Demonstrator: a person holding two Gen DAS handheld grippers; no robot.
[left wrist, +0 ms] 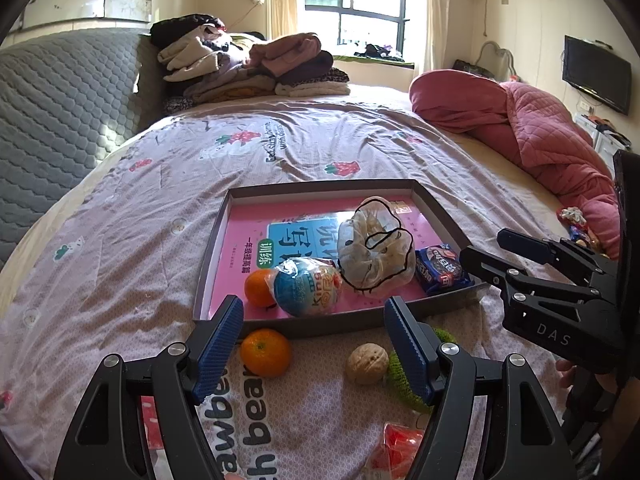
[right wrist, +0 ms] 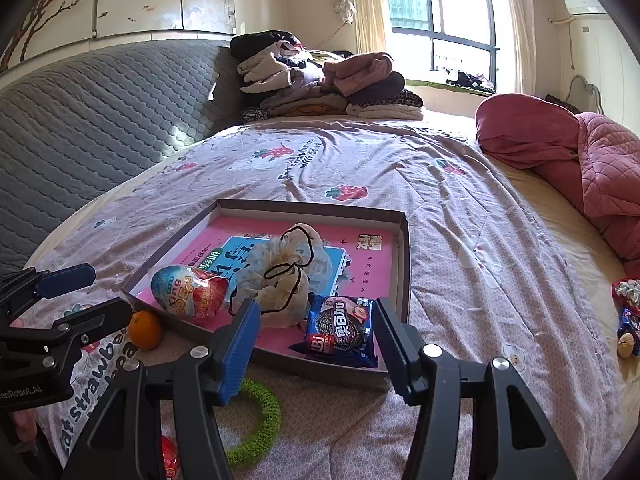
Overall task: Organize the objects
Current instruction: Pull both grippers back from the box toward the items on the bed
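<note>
Wide bare bedspread (left wrist: 340, 148) beyond the tray's (left wrist: 320, 186) far rim; near rim just ahead of both grippers. Loose orange (left wrist: 265, 352) and walnut (left wrist: 367, 363) on the bedspread between the left gripper's (left wrist: 314, 354) wide-apart, empty jaws. Cookie packet (right wrist: 342, 330) inside the tray's near corner, framed by the right gripper (right wrist: 316, 354), likewise spread wide, touching nothing.

Snack-filled tray (left wrist: 436, 204) on bed
</note>
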